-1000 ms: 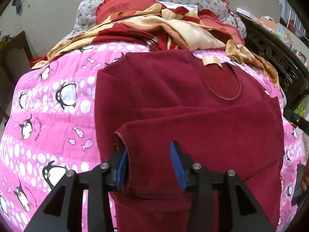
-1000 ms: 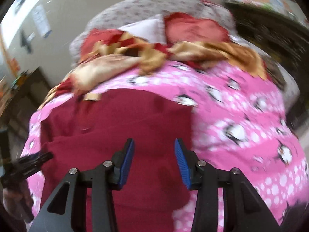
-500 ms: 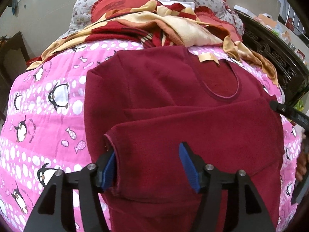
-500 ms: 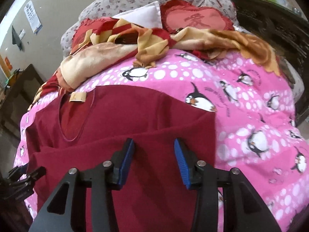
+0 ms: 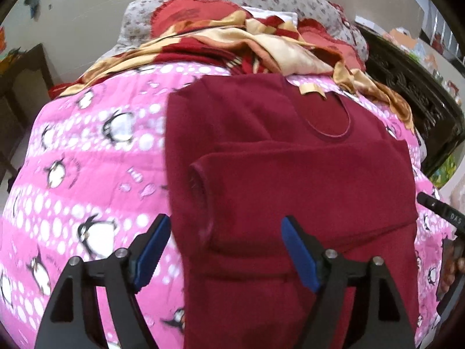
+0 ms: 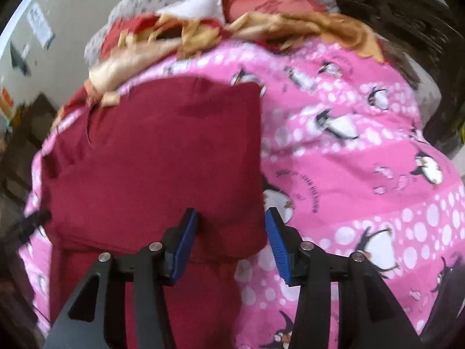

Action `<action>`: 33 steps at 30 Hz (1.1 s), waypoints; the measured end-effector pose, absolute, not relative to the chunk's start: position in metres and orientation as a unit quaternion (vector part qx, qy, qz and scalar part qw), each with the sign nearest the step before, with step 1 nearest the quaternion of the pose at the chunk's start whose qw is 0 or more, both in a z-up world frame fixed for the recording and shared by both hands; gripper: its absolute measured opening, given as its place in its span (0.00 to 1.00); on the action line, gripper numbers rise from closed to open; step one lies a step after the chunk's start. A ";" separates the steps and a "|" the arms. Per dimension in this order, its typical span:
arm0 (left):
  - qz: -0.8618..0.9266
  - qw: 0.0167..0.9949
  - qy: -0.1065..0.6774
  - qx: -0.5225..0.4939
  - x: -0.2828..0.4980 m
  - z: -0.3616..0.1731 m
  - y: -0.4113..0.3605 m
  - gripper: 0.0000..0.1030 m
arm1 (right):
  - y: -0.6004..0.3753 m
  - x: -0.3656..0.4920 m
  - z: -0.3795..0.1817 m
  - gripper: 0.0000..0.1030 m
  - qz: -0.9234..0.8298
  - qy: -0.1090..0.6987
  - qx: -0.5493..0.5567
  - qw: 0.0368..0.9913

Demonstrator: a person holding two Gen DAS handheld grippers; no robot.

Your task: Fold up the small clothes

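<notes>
Left wrist view: maroon knit top (image 5: pixel 290 157) lies flat on the pink penguin quilt (image 5: pixel 87 151), neckline toward the far edge, sleeve (image 5: pixel 290 192) folded across the chest. Left gripper (image 5: pixel 223 250) spread wide, holding nothing, straddling the top's left side edge. Right gripper (image 6: pixel 231 241) also parted and empty, over the top's right edge (right view blurred).

Judgement: fabric looks soft, thick, limp; it should drape and sag, not slip. Best hold: pinch both layers at the side edges near the hem, one gripper per side.

Room: bare quilt left and right of the top; rumpled red-and-gold blanket (image 5: pixel 232 43) crowds the far edge.
</notes>
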State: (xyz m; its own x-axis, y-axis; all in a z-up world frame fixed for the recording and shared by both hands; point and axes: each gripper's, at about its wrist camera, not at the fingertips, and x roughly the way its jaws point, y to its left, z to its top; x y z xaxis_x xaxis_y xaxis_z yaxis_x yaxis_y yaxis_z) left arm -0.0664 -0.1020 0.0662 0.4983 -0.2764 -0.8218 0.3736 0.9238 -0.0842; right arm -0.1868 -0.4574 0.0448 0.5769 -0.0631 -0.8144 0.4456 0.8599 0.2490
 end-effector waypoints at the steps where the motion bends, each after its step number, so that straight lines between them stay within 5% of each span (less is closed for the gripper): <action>1: -0.189 0.863 0.467 0.043 -0.069 0.064 -0.098 0.84 | -0.459 -0.191 0.047 0.45 -0.152 0.429 0.221 0.862; 6: -0.178 0.841 0.507 0.061 -0.068 0.036 -0.103 0.85 | -0.449 -0.178 0.015 0.45 -0.145 0.482 0.184 0.844; 17: -0.202 0.827 0.525 0.017 -0.126 0.053 -0.058 0.85 | -0.469 -0.288 0.101 0.45 -0.096 0.433 0.241 0.863; 33: -0.208 0.775 0.593 -0.056 -0.203 0.037 0.014 0.85 | -0.391 -0.390 0.013 0.46 -0.004 0.530 0.303 0.792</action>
State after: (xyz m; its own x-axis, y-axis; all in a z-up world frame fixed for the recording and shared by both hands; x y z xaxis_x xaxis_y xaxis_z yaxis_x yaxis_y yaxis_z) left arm -0.2028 0.0145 0.0370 0.2088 -0.3897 -0.8970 0.2563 0.9069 -0.3343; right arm -0.3904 -0.3911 0.0125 0.4380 0.3159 -0.8417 0.3273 0.8160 0.4766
